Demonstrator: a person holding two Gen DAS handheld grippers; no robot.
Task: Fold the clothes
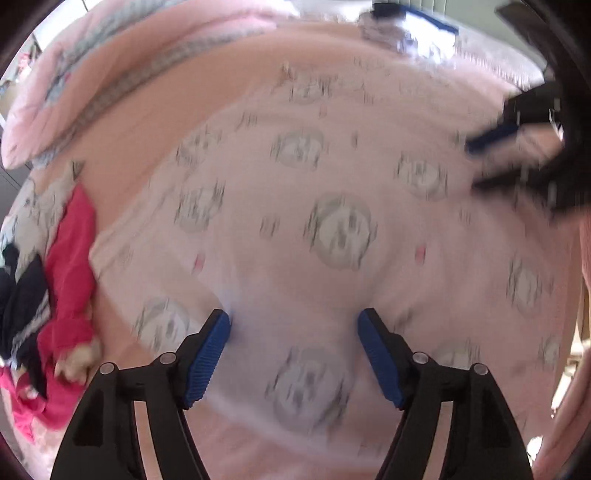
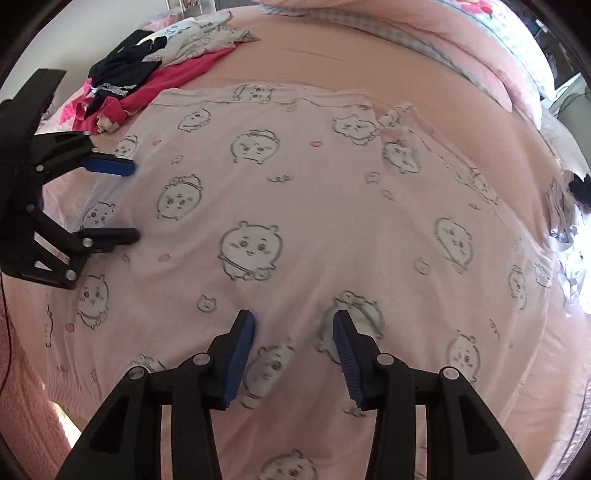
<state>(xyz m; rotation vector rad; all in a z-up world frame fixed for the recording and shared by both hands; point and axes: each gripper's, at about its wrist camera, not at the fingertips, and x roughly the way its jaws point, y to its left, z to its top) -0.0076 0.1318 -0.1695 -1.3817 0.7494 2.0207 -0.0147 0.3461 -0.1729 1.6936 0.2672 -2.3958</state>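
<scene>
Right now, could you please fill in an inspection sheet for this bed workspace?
Surface: bed with a pink sheet, mostly covered.
Job's things: pale pink garment printed with cartoon faces, spread flat, a small fold at its far right corner.
Clutter: heap of clothes, magenta, navy and white, at the far left of the bed; more dark and white cloth at the right edge.
Grippers: left gripper open above the garment, nothing between the jaws; right gripper open above it too, not pinching cloth.
Cables: a thin dark cable at the left edge of the right wrist view.
Surroundings: pink bedding with a checked border along the far side.
</scene>
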